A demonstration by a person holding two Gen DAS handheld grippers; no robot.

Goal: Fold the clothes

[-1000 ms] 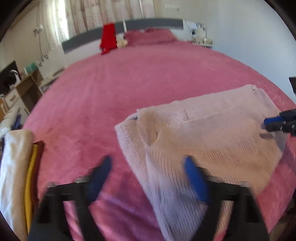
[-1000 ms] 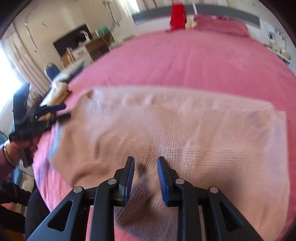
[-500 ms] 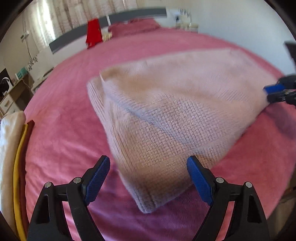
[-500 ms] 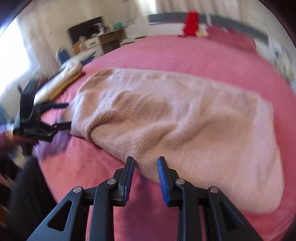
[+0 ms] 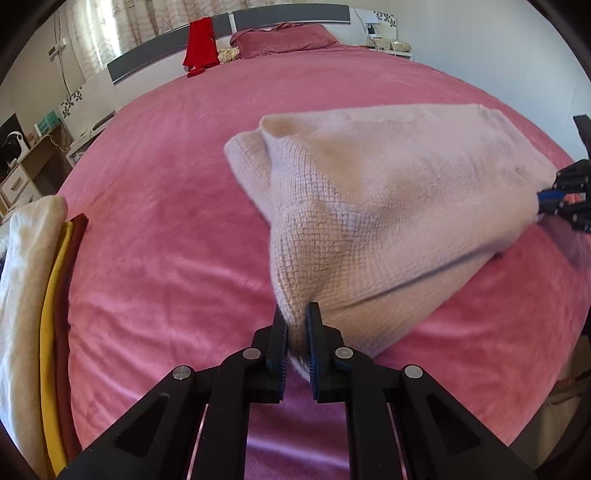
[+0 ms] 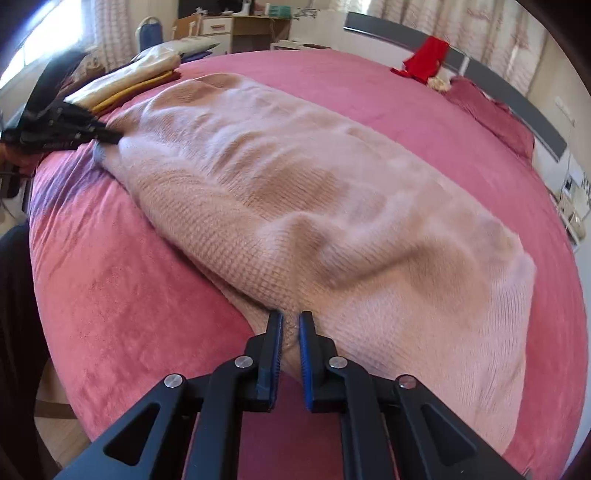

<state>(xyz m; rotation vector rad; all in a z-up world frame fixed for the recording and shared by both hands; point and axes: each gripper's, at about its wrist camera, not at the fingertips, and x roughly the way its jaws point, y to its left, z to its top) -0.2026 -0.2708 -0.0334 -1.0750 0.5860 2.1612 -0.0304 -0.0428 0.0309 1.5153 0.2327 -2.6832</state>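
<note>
A beige knit sweater (image 5: 388, 192) lies folded on the pink bed (image 5: 166, 221), with its near edge lifted. My left gripper (image 5: 297, 314) is shut on the sweater's near left corner. My right gripper (image 6: 290, 319) is shut on the sweater's (image 6: 314, 206) near right corner. The right gripper also shows at the right edge of the left wrist view (image 5: 565, 199), and the left gripper shows at the left of the right wrist view (image 6: 107, 137). The cloth hangs stretched between the two grippers above the bedspread.
A stack of folded clothes, cream, yellow and dark red (image 5: 40, 295), lies at the bed's left edge, also seen in the right wrist view (image 6: 125, 79). A red garment (image 5: 199, 46) hangs on the headboard by a pillow (image 5: 284, 38). Desk and drawers (image 6: 236, 27) stand beside the bed.
My left gripper was open and has closed on the sweater's near left corner. Both grippers now hold the near edge, raised off the bed.
</note>
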